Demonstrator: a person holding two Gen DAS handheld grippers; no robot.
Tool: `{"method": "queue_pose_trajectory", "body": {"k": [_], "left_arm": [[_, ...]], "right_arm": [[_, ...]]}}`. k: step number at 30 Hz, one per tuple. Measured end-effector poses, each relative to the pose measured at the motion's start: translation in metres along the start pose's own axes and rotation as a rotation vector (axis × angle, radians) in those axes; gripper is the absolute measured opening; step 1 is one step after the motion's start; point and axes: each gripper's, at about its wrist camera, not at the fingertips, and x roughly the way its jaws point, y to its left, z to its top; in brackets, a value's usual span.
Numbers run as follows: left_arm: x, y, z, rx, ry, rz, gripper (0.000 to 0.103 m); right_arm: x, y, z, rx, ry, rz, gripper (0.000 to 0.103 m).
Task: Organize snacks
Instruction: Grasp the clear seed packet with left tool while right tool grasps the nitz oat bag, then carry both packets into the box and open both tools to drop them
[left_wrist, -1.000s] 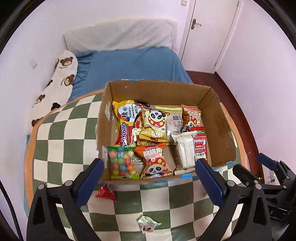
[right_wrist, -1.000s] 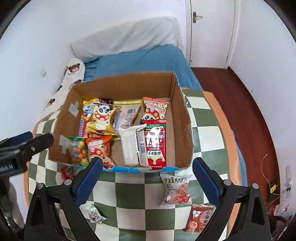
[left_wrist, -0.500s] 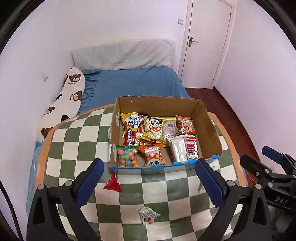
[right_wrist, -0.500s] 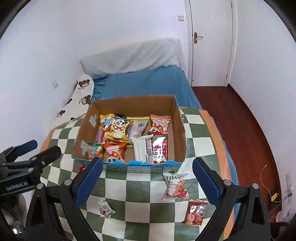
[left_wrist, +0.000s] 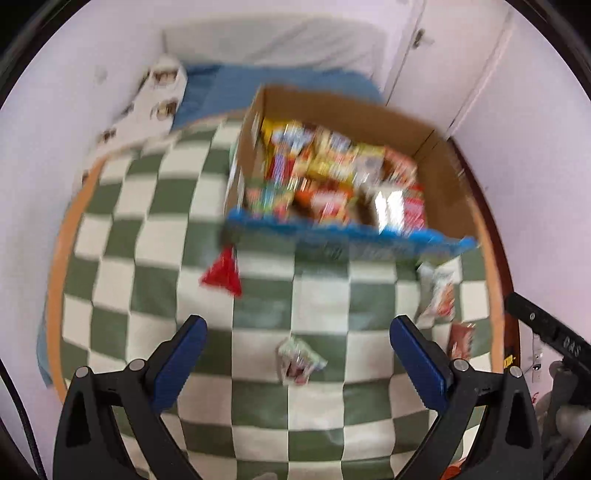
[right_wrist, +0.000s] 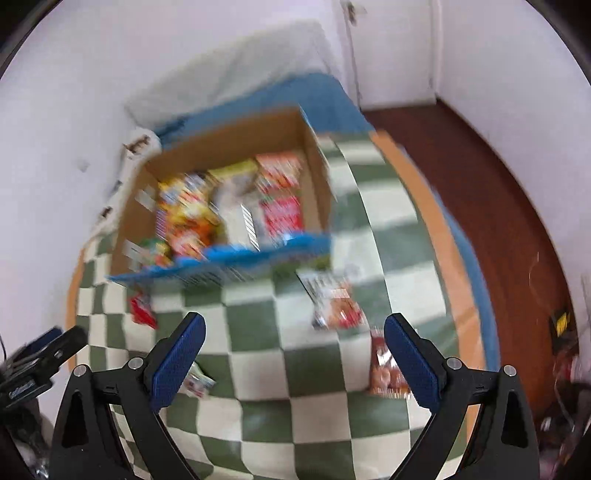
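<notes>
A home bedroom: blue bed (left_wrist: 288, 83), pillow (left_wrist: 273, 42), door (right_wrist: 391, 48).

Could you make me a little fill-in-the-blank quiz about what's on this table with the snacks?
1. Most snacks sit inside a cardboard ____ whose front edge is blue.
2. The tablecloth has a green and white ____ pattern.
3. The number of snack packets lying loose on the tablecloth is ____.
4. Both grippers, left gripper and right gripper, have their blue fingers spread ____, holding nothing.

Missing words: box; checkered; four; open
</notes>
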Motion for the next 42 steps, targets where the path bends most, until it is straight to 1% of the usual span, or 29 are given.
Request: {"method": "queue_pose_trajectory", "body": {"k": [2, 4, 5, 8, 11, 13, 14, 15, 16, 17, 18, 19, 20, 22, 24, 27, 29, 30, 31, 32, 33, 36, 41, 42], "left_arm": [[0.028, 0.005, -0.009, -0.024, 0.076, 0.007, 0.101], [0.05, 0.008, -0.017, -0.049, 0.144, -0.006, 0.101], [0.064, 0.01, -0.022, -0.069, 0.193, -0.024, 0.101], [0.104, 0.016, -0.036, -0.153, 0.336, -0.107, 0.101], [0.138, 0.021, -0.049, -0.24, 0.429, -0.157, 0.1], [0.152, 0.023, -0.054, -0.295, 0.459, -0.185, 0.096], [0.159, 0.026, -0.057, -0.328, 0.473, -0.197, 0.092], [0.166, 0.027, -0.059, -0.356, 0.486, -0.213, 0.081], [0.172, 0.029, -0.062, -0.382, 0.499, -0.227, 0.066], [0.178, 0.031, -0.064, -0.401, 0.501, -0.229, 0.057], [0.181, 0.032, -0.065, -0.403, 0.501, -0.219, 0.041], [0.184, 0.031, -0.067, -0.397, 0.499, -0.212, 0.04], [0.185, 0.03, -0.068, -0.389, 0.493, -0.211, 0.04], [0.181, 0.025, -0.069, -0.351, 0.473, -0.182, 0.039], [0.177, 0.017, -0.069, -0.285, 0.445, -0.146, 0.038], [0.169, 0.003, -0.067, -0.168, 0.407, -0.099, 0.037], [0.169, -0.003, -0.067, -0.121, 0.401, -0.09, 0.037], [0.171, -0.004, -0.068, -0.111, 0.412, -0.096, 0.038], [0.174, -0.004, -0.069, -0.111, 0.427, -0.102, 0.04], [0.18, -0.003, -0.072, -0.131, 0.454, -0.124, 0.042], [0.186, -0.004, -0.073, -0.152, 0.477, -0.145, 0.048], [0.192, -0.001, -0.076, -0.203, 0.49, -0.176, 0.056], [0.199, 0.005, -0.073, -0.278, 0.501, -0.198, 0.057], [0.199, 0.007, -0.074, -0.289, 0.501, -0.202, 0.057]], "right_arm": [[0.031, -0.022, -0.004, 0.066, 0.074, 0.021, 0.099], [0.06, -0.04, -0.007, 0.113, 0.117, 0.03, 0.099], [0.071, -0.045, -0.006, 0.119, 0.126, 0.032, 0.099], [0.108, -0.053, 0.001, 0.115, 0.153, 0.031, 0.099], [0.14, -0.053, 0.009, 0.089, 0.182, 0.013, 0.099], [0.154, -0.051, 0.014, 0.073, 0.194, 0.0, 0.099], [0.161, -0.05, 0.016, 0.067, 0.203, -0.002, 0.099], [0.167, -0.05, 0.017, 0.063, 0.211, -0.003, 0.098], [0.176, -0.048, 0.017, 0.057, 0.228, -0.005, 0.091], [0.181, -0.048, 0.017, 0.058, 0.24, -0.005, 0.084], [0.186, -0.048, 0.016, 0.063, 0.25, 0.001, 0.069], [0.19, -0.048, 0.015, 0.066, 0.265, 0.008, 0.061], [0.193, -0.047, 0.012, 0.062, 0.277, 0.0, 0.059], [0.192, -0.043, 0.005, 0.038, 0.276, 0.005, 0.055], [0.188, -0.034, -0.008, -0.01, 0.287, 0.006, 0.054], [0.182, -0.023, -0.033, -0.052, 0.334, 0.031, 0.053], [0.177, -0.016, -0.057, -0.072, 0.38, 0.051, 0.053], [0.176, -0.013, -0.069, -0.081, 0.399, 0.055, 0.053], [0.175, -0.01, -0.08, -0.093, 0.421, 0.054, 0.053], [0.176, -0.008, -0.088, -0.094, 0.437, 0.054, 0.053], [0.176, -0.008, -0.093, -0.087, 0.444, 0.055, 0.054], [0.184, -0.012, -0.103, -0.042, 0.469, 0.059, 0.06], [0.191, -0.019, -0.106, 0.027, 0.468, 0.072, 0.062], [0.191, -0.026, -0.095, 0.033, 0.47, 0.072, 0.062]]}}
